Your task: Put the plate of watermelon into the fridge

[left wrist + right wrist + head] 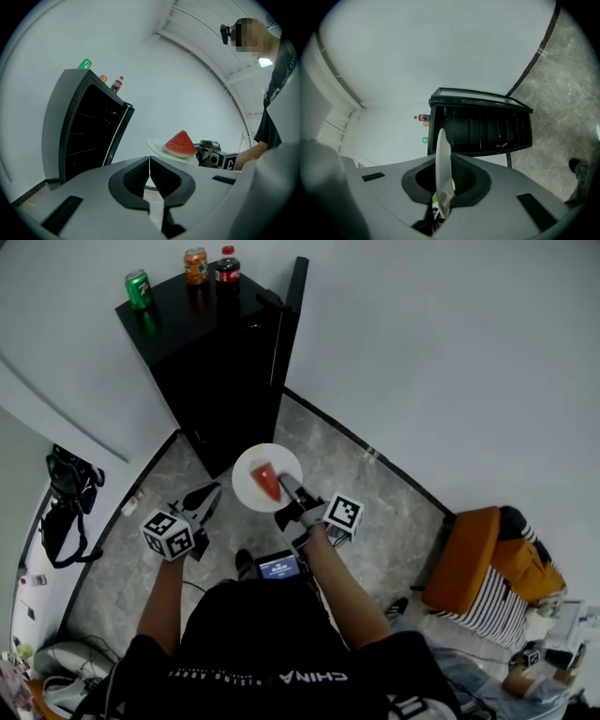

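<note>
the right claw is clamped on the rim of the white plate and holds it level in the air over the stone floor, just in front of the black fridge, whose door stands open. a red watermelon wedge lies on the plate. the left claw is closed on nothing, just beside the plate. a green can, an orange can and a cola bottle stand near the back edge of the fridge's top.
</note>
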`<state>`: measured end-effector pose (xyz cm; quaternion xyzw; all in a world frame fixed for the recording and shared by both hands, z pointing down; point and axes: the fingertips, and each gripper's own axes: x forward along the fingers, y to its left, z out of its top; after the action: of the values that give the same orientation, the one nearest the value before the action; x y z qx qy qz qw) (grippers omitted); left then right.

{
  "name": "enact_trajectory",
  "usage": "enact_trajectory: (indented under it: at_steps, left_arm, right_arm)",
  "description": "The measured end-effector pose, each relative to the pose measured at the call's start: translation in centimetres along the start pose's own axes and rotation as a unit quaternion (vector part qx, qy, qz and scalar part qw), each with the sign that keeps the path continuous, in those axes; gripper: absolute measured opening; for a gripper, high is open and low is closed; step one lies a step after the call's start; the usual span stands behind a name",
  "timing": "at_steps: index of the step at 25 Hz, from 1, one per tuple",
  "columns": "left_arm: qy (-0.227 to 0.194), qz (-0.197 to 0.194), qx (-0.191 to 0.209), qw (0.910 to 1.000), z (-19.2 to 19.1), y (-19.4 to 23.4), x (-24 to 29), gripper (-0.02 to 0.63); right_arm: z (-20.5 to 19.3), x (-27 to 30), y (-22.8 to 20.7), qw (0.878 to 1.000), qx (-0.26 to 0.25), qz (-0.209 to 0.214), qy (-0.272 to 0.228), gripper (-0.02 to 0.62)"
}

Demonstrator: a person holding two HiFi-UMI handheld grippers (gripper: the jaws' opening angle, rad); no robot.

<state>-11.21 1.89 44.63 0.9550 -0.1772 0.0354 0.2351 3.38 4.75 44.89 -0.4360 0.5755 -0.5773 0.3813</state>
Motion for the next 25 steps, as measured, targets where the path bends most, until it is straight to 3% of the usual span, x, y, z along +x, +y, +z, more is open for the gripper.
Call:
enact_trajectory:
  at_steps: [12,25]
  left_arm:
    - [0.005,0.023,-0.006,0.9997,1.0,3.7,4.2,0.012]
    - [-0.013,0.100,-0.014,0.9948,5.3,7.0,13.8,0.012]
  right_arm:
    - [3.6,5.2,-1.1,0.999,0.012,-0.005,0.030,0.032]
    - [13.5,12.4,-0.3,0.993,0.012,0.004,0.120,0.032]
